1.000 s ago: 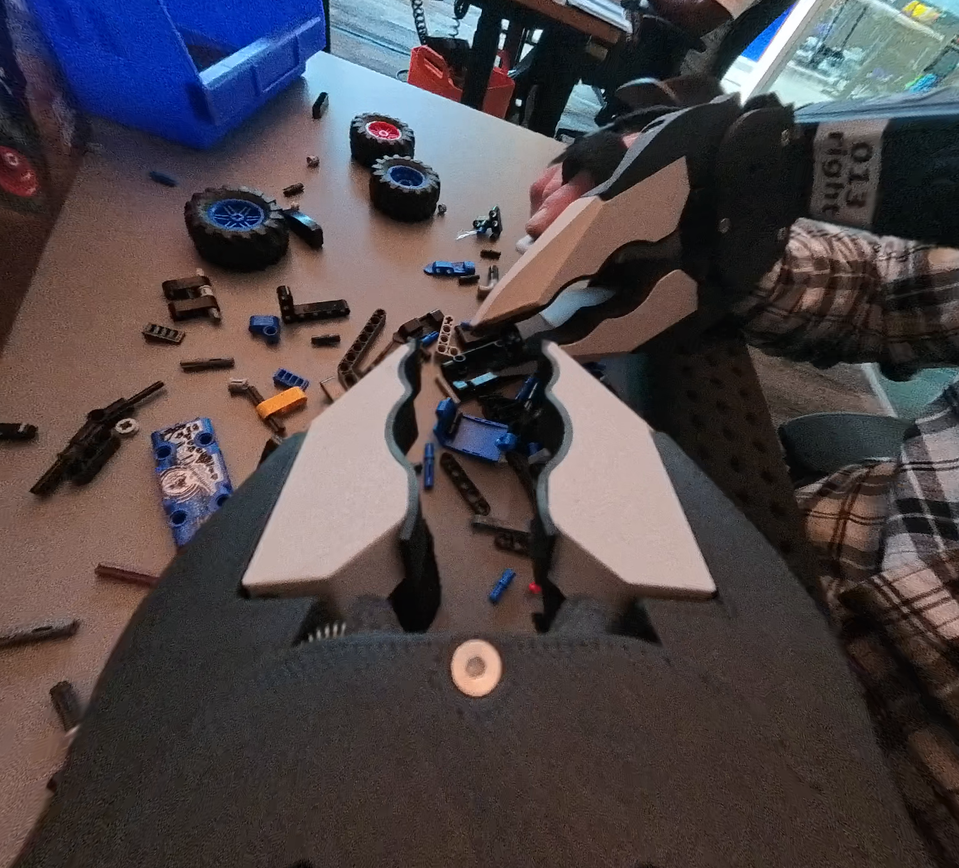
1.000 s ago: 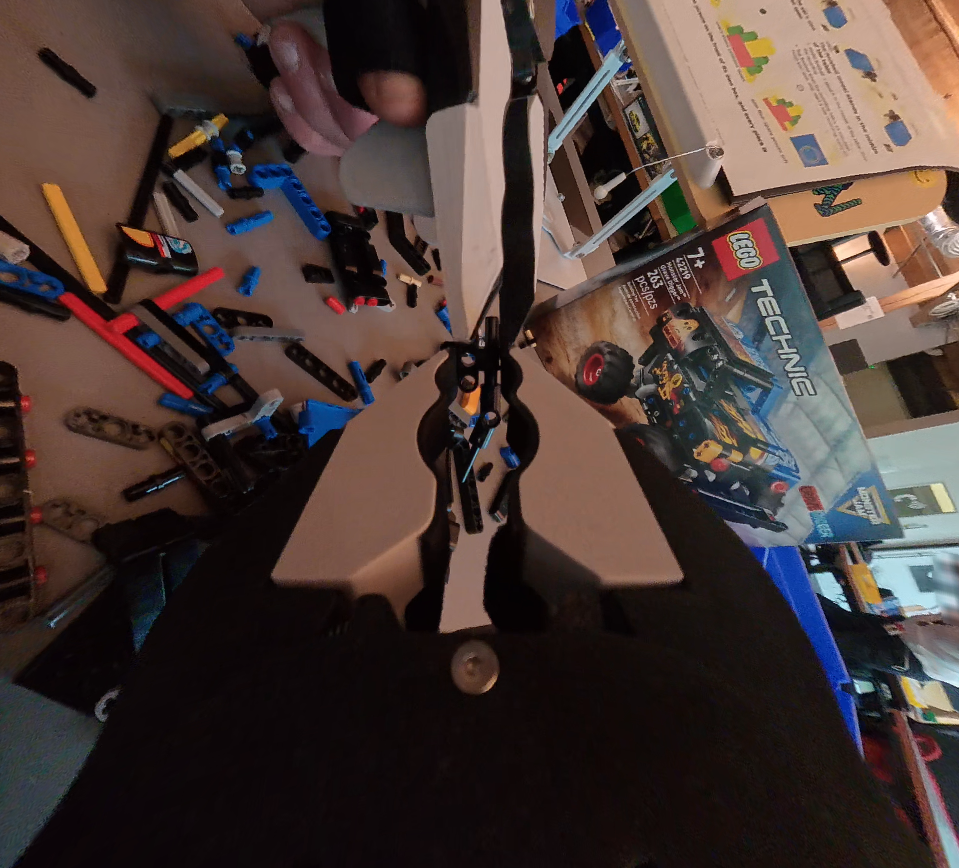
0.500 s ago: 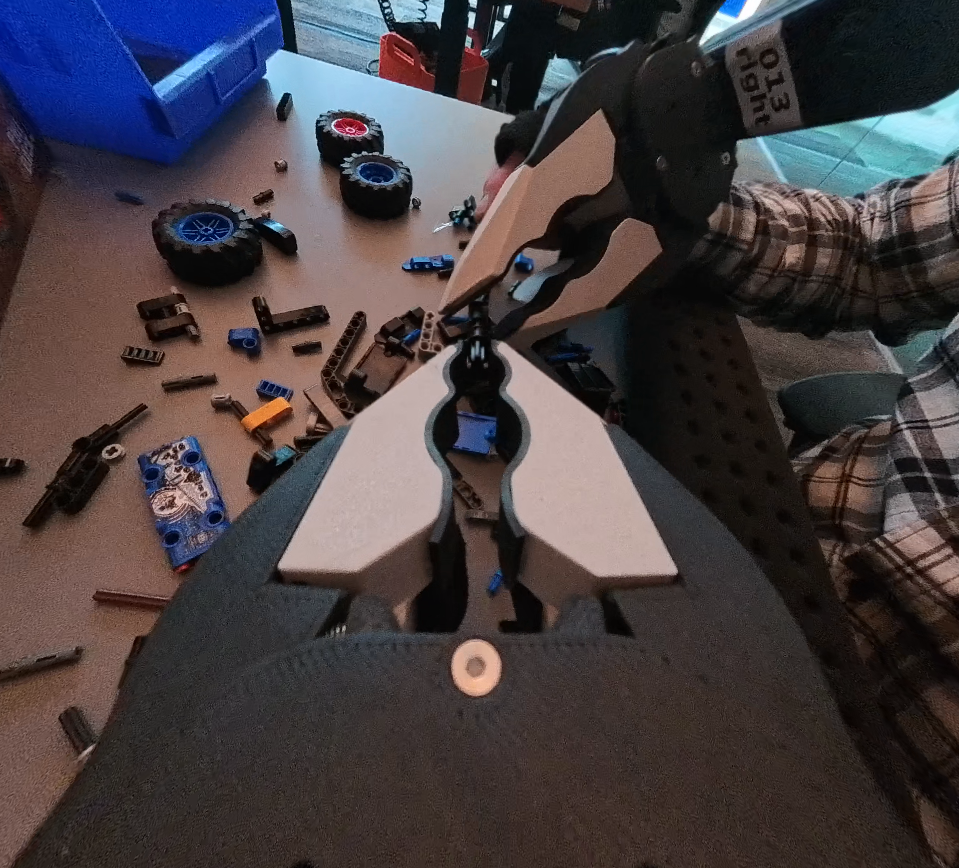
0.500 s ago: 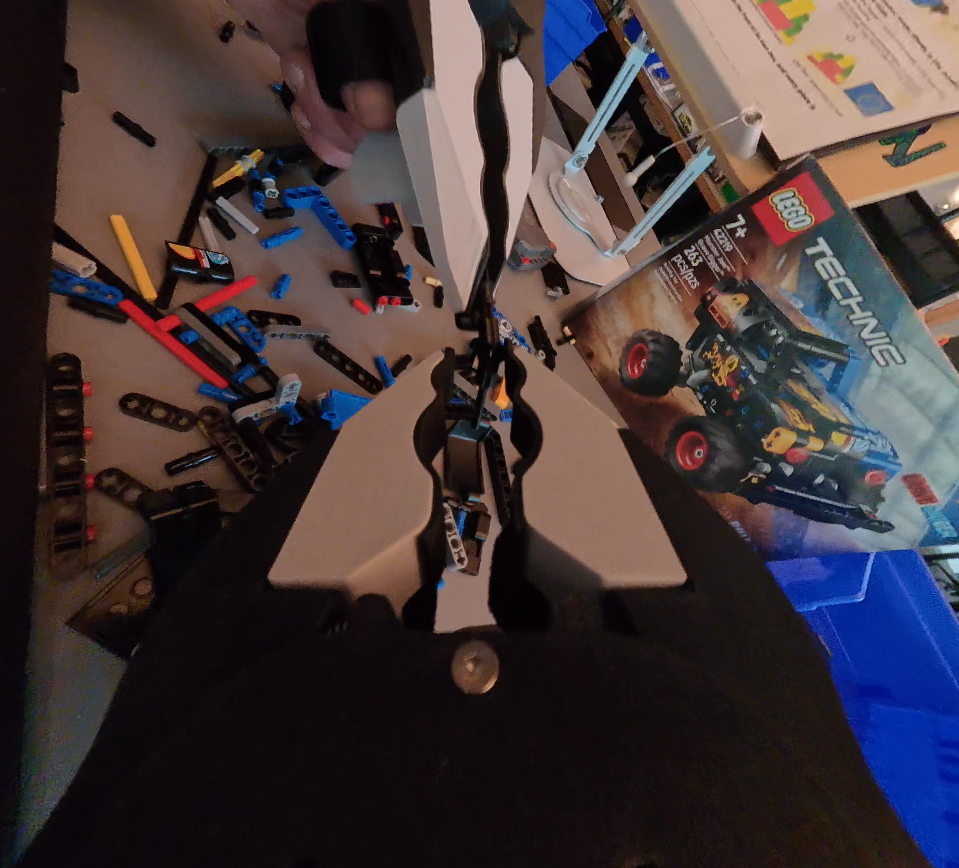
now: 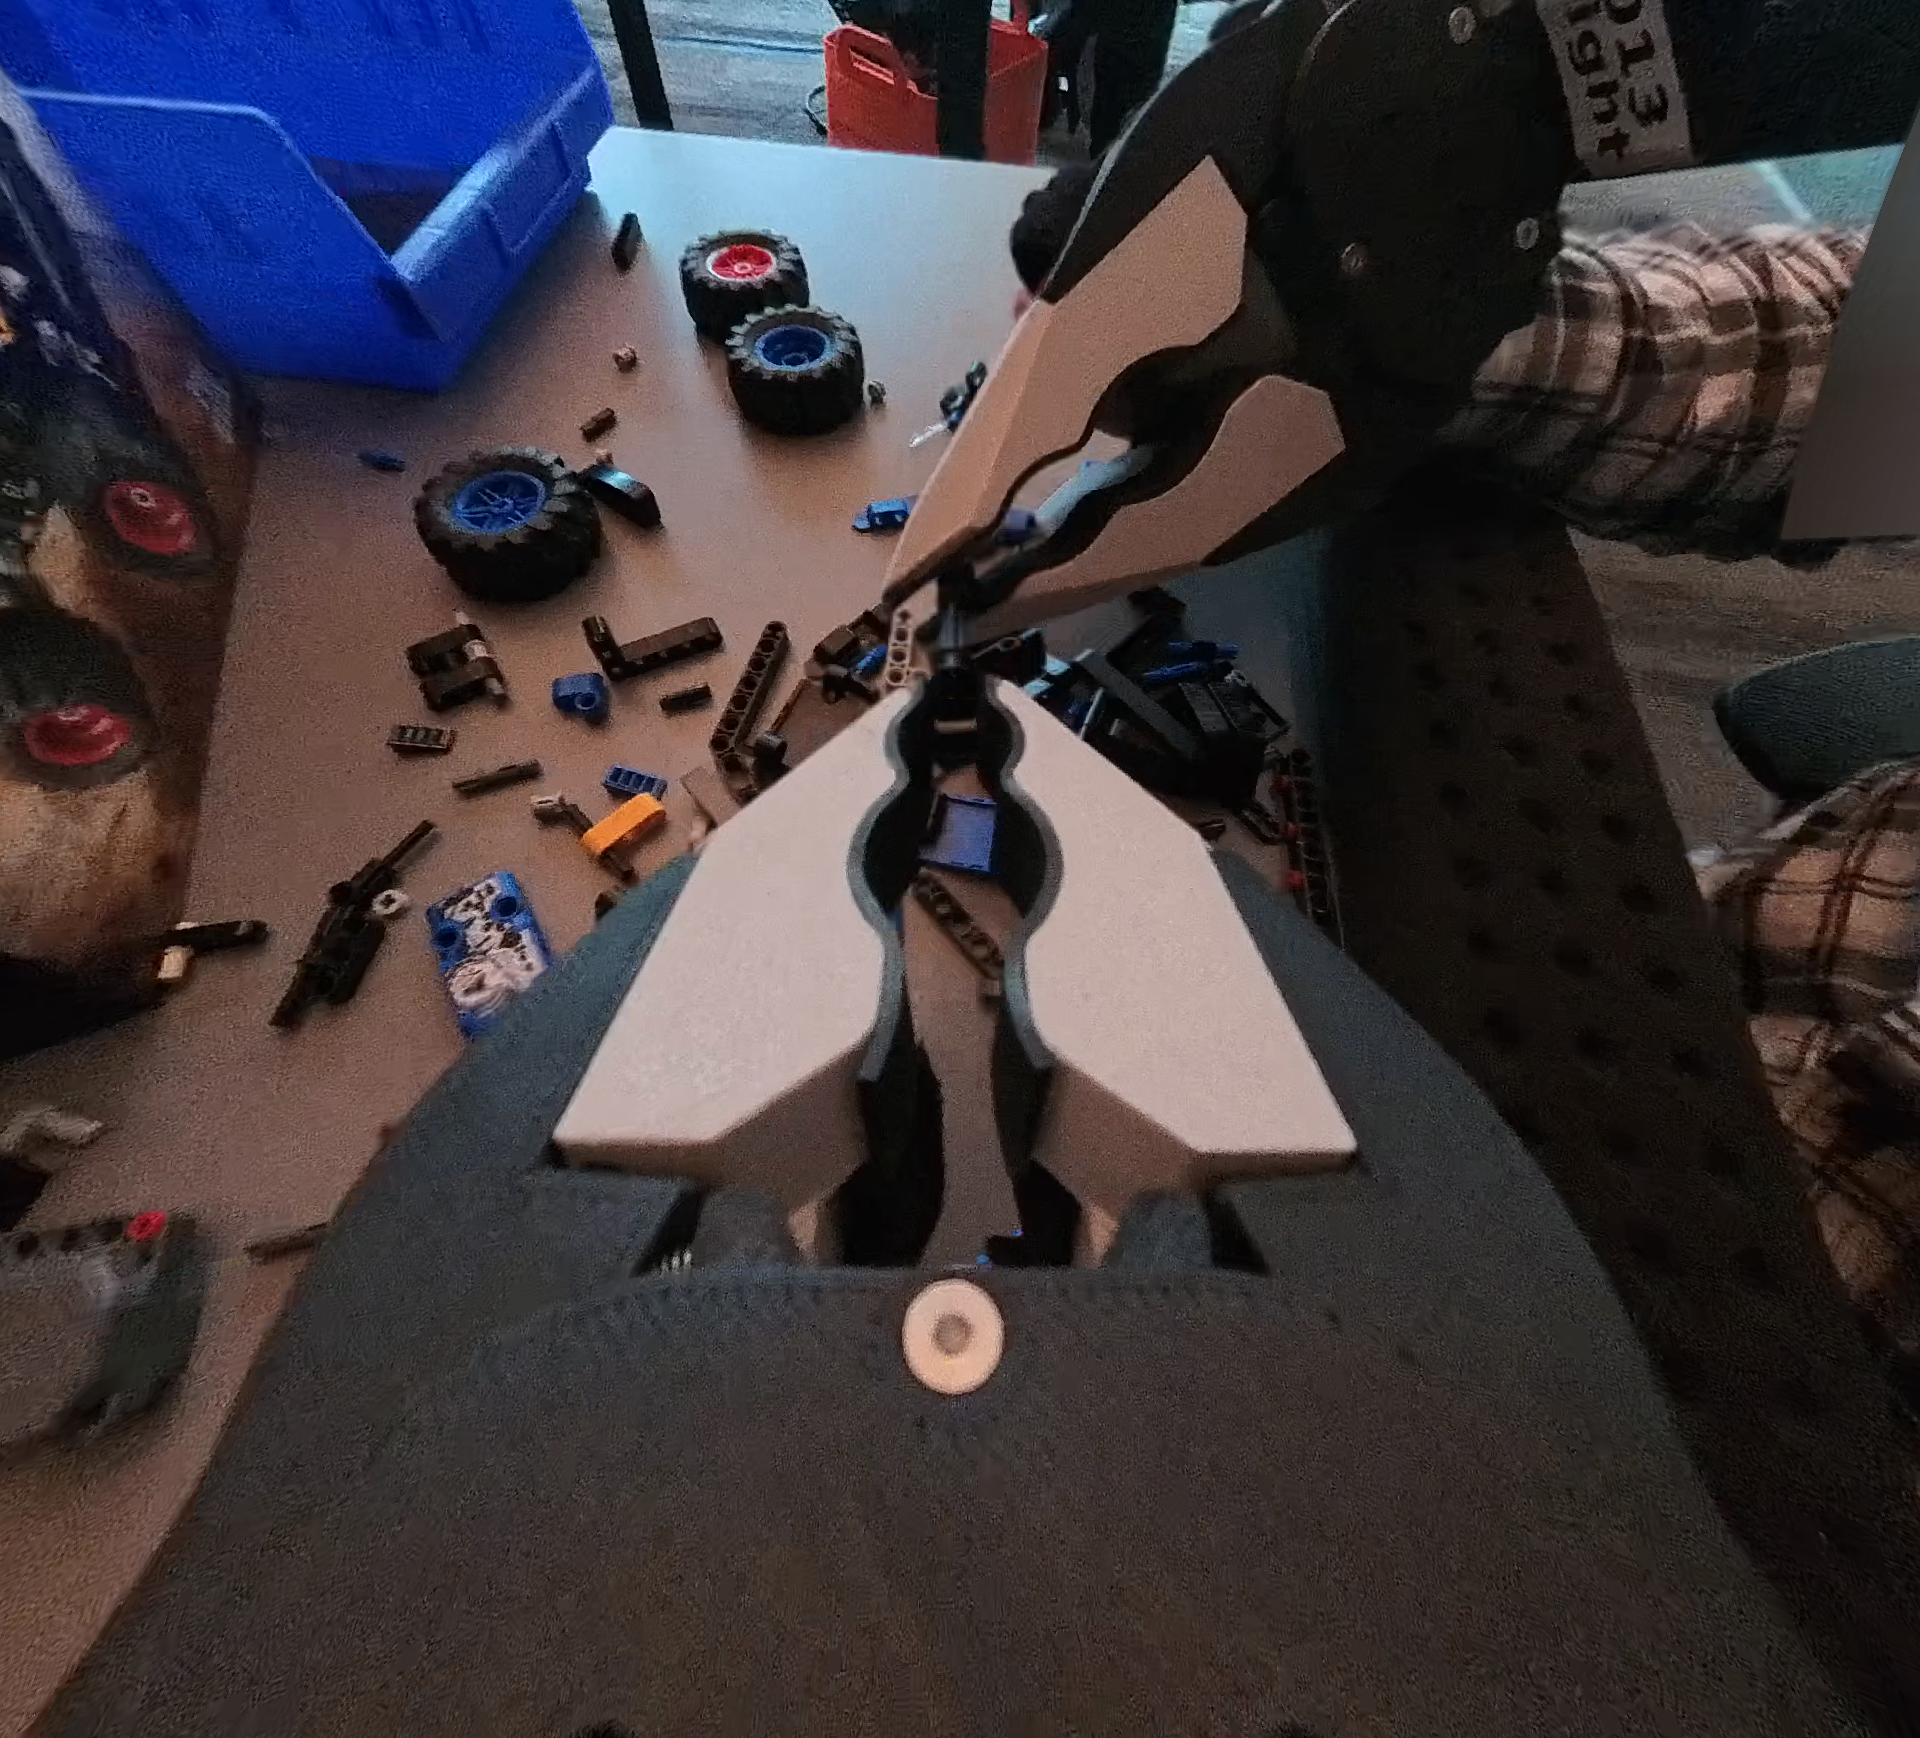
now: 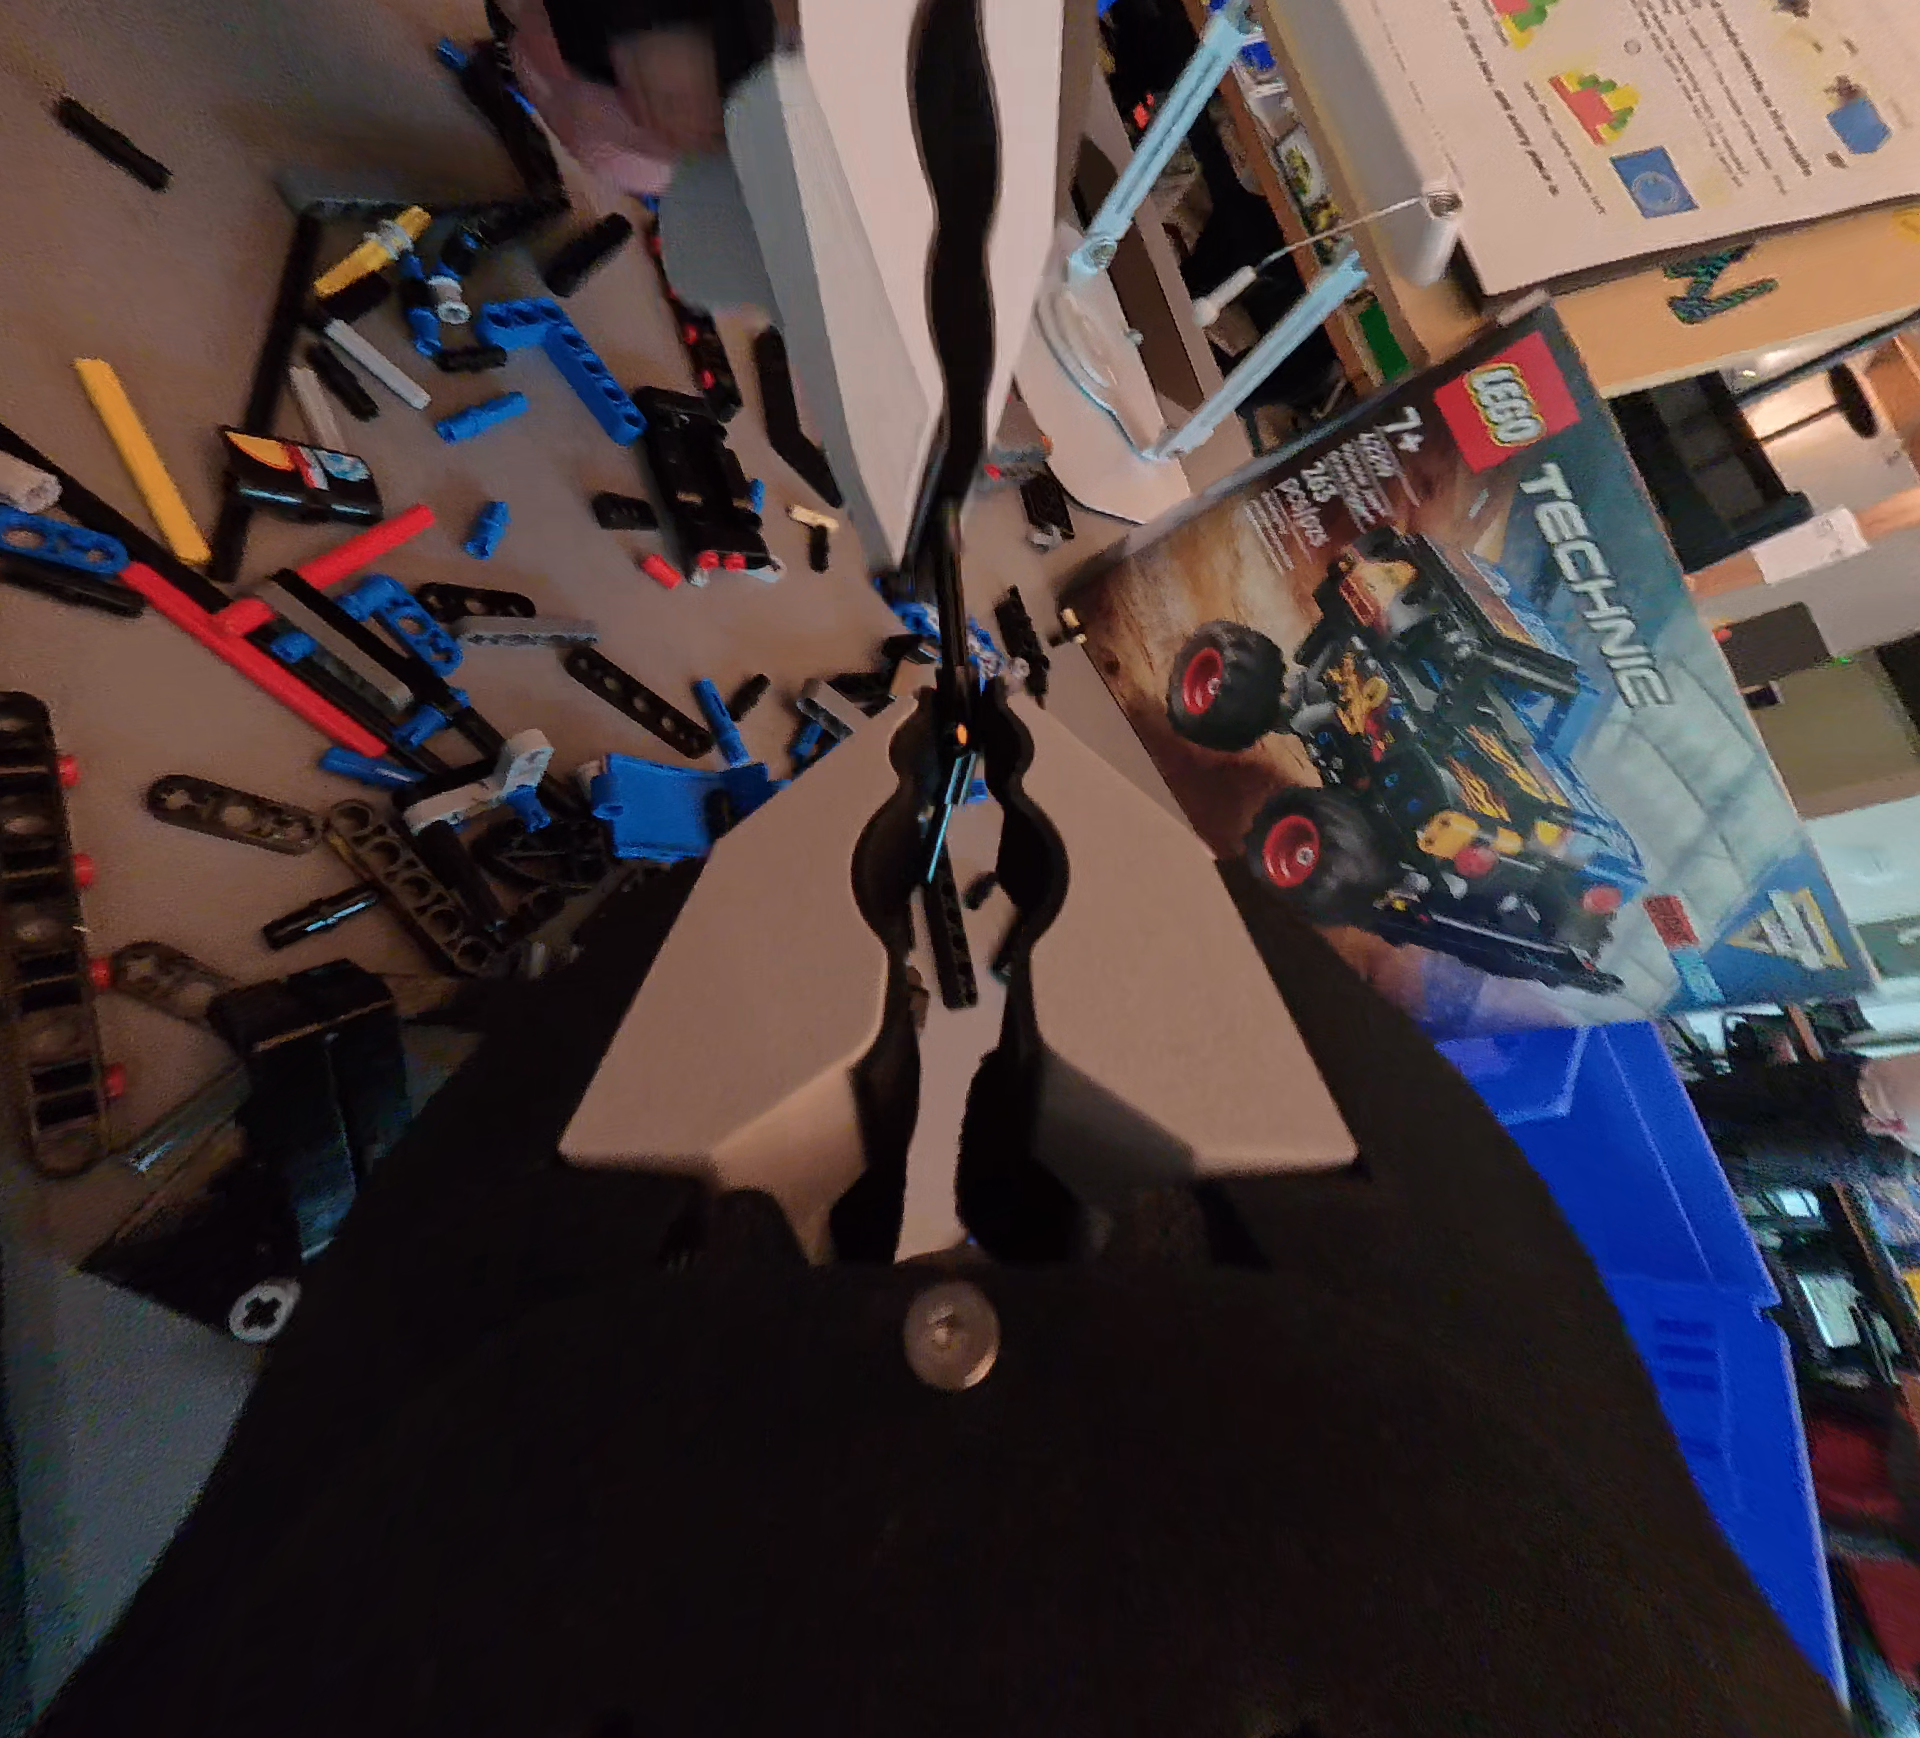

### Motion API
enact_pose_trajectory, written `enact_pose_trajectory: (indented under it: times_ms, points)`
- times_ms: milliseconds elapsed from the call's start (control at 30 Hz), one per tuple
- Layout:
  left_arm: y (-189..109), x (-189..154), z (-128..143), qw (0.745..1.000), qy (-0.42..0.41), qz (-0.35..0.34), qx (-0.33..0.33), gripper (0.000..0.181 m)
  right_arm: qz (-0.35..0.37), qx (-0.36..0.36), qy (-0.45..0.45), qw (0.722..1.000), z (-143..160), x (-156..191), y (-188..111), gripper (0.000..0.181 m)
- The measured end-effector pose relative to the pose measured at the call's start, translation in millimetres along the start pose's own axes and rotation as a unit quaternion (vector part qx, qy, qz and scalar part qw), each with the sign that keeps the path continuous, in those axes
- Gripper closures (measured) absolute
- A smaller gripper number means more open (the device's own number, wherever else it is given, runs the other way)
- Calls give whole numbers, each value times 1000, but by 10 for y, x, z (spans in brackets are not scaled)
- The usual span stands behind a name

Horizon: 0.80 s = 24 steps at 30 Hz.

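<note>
At the far left corner of the bench (image 5: 914,213) stands a blue bin (image 5: 291,130), and just beside it, along the left edge, a printed toy box (image 6: 1455,701) stands upright. On the bare bench before the bin lies a big black wheel with a blue hub (image 5: 506,519). Farther toward the far edge lie two smaller wheels touching each other, one with a red hub (image 5: 744,275) and one with a blue hub (image 5: 796,367). Nearer to me, in the left part of the bench, lie a blue printed panel (image 5: 486,948) and a small orange piece (image 5: 623,824), among many loose black and blue beams.

My left gripper (image 5: 951,701) is above the middle of the bench. Its fingers (image 5: 769,940) are almost together at the tips and pinch a small black piece (image 5: 948,649). In the right wrist view this piece looks like a thin black rod.

My right gripper (image 5: 940,587) comes in from the right side, tip against tip with the left one. Its fingers (image 5: 1101,338) are nearly closed too, and they grip the same small black piece from the other end. I cannot tell the exact form of the piece, because both tips cover it. Under the two tips lies a dense pile of black and blue parts (image 5: 1164,701), and a blue plate (image 5: 961,831) lies between my left fingers on the bench.

At the right edge I see my plaid sleeve (image 5: 1662,369).
</note>
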State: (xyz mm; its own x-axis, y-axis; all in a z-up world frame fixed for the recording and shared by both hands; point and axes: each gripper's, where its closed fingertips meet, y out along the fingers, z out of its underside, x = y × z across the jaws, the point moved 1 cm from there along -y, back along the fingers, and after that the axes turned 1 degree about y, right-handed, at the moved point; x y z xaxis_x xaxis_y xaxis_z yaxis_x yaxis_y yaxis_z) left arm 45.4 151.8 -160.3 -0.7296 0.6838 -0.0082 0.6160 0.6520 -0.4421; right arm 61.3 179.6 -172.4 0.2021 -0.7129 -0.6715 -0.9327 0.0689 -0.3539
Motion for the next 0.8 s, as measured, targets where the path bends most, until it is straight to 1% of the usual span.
enact_pose_trajectory:
  times_ms: [33,67,100,133,167,233,300,367,433,467,500,567,633,733,800]
  points:
    - [-133,79,-69,1000,-7,-17,-23,176,12,20,3,1000,86,-53,-29,176]
    - [-303,156,-138,998,-23,-24,-50,176,13,28,14,999,184,-84,-61,176]
    - [-429,201,-145,997,-33,-24,-61,177,5,15,34,999,190,-90,-94,176]
    - [-437,179,-49,999,-36,-8,-37,177,4,-10,48,999,83,-103,-121,176]
    - [-371,156,71,999,-33,-2,-6,176,5,-19,44,999,8,-94,-113,175]
    - [-225,153,226,999,-15,-10,34,176,-8,6,35,999,107,-41,-40,175]
    - [-132,168,413,996,-8,-11,85,176,-27,1,44,999,204,-17,-46,175]
    - [-52,141,569,993,-28,8,114,162,-36,-8,59,998,193,-14,-43,175]
    - [-19,216,647,991,-14,-19,133,150,-41,0,47,998,197,27,-19,175]
    - [-8,205,614,992,-15,-16,125,146,-46,-2,43,998,186,52,-17,175]
    - [7,185,526,995,-13,-14,102,145,-46,-5,41,998,175,55,-15,175]
    - [53,87,307,999,-2,2,53,147,-49,-4,35,998,162,76,6,175]
    - [134,-5,162,999,8,12,28,149,-49,-2,14,999,125,129,32,175]
    - [231,-109,100,999,21,24,21,168,-45,-1,-10,999,81,168,54,175]
    - [259,-65,118,999,32,3,26,179,-46,-7,-11,999,53,177,45,175]
